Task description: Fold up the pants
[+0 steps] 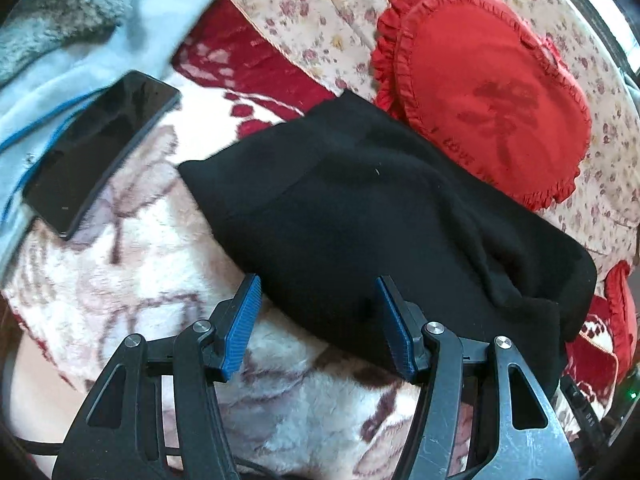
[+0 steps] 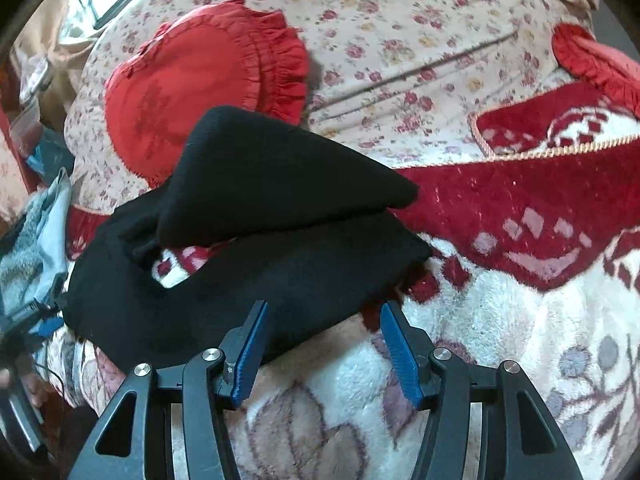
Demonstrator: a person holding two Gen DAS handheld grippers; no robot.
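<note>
Black pants (image 1: pixel 360 216) lie folded on a white and red floral blanket (image 1: pixel 132 280). In the right wrist view the pants (image 2: pixel 260 248) show two layers, the upper one (image 2: pixel 272 176) bulging up over the lower one. My left gripper (image 1: pixel 318 316) is open and empty, its blue pads (image 1: pixel 242 328) straddling the near edge of the pants. My right gripper (image 2: pixel 324 340) is open and empty, just at the near edge of the pants, left pad (image 2: pixel 250 352) over the cloth.
A black phone (image 1: pixel 100 148) lies on the blanket to the left, by a pale blue fleece garment (image 1: pixel 60 40). A red heart-shaped frilled cushion (image 1: pixel 492 92) rests behind the pants on a floral sheet (image 2: pixel 400 40). A second red cushion (image 2: pixel 600 64) is at the far right.
</note>
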